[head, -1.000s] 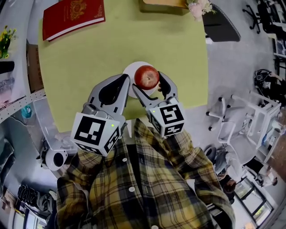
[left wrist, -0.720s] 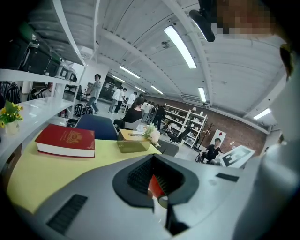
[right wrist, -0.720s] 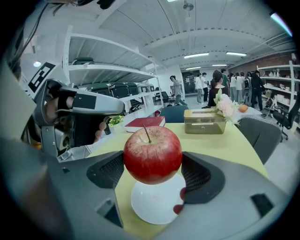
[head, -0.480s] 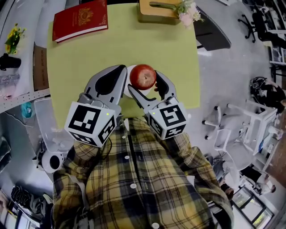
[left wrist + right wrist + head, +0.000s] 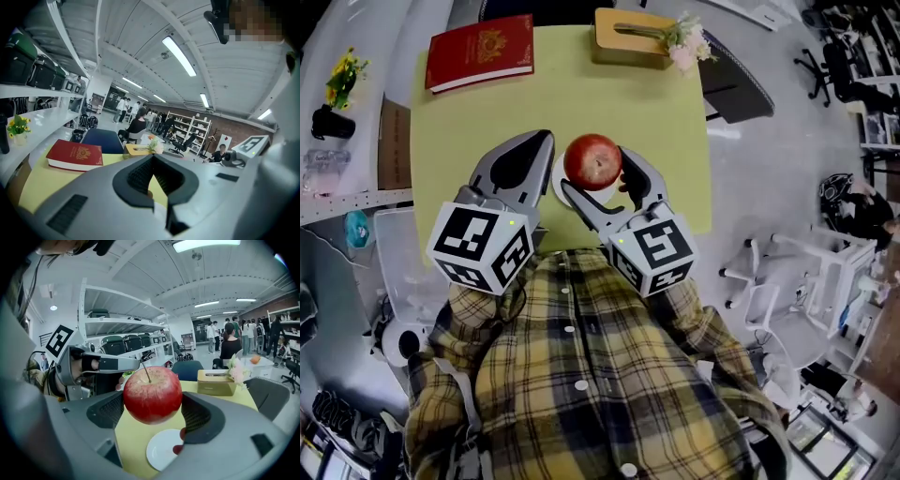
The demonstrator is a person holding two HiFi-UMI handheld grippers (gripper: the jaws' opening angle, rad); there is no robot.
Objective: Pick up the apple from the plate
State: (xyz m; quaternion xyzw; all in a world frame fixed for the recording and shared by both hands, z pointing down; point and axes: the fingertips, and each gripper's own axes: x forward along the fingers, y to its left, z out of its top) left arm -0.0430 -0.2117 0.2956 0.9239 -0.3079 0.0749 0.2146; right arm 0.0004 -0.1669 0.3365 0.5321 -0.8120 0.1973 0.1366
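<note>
Here, on the far left of the head view, one small pot of yellow flowers [image 5: 341,79] stands on a pale shelf beside the yellow-green table [image 5: 675,141]. One red book [image 5: 479,52] lies flat at the table's far left corner. Nearer the person, the left gripper [image 5: 544,139] has its two jaws brought together with nothing between them; its own view shows the tips meeting above the table. Just to its right lies the single white plate [image 5: 556,180], bare, partly covered from above by the one red apple [image 5: 592,161]. The right gripper [image 5: 596,172] has its two jaws clamped on the apple's sides, stem up. In the right gripper view the apple [image 5: 152,393] hangs clear above the plate [image 5: 161,451], with table showing between them. Farther right, at the table's back edge, sits one tan box [image 5: 630,38] with pale flowers [image 5: 686,37] at its right end.
</note>
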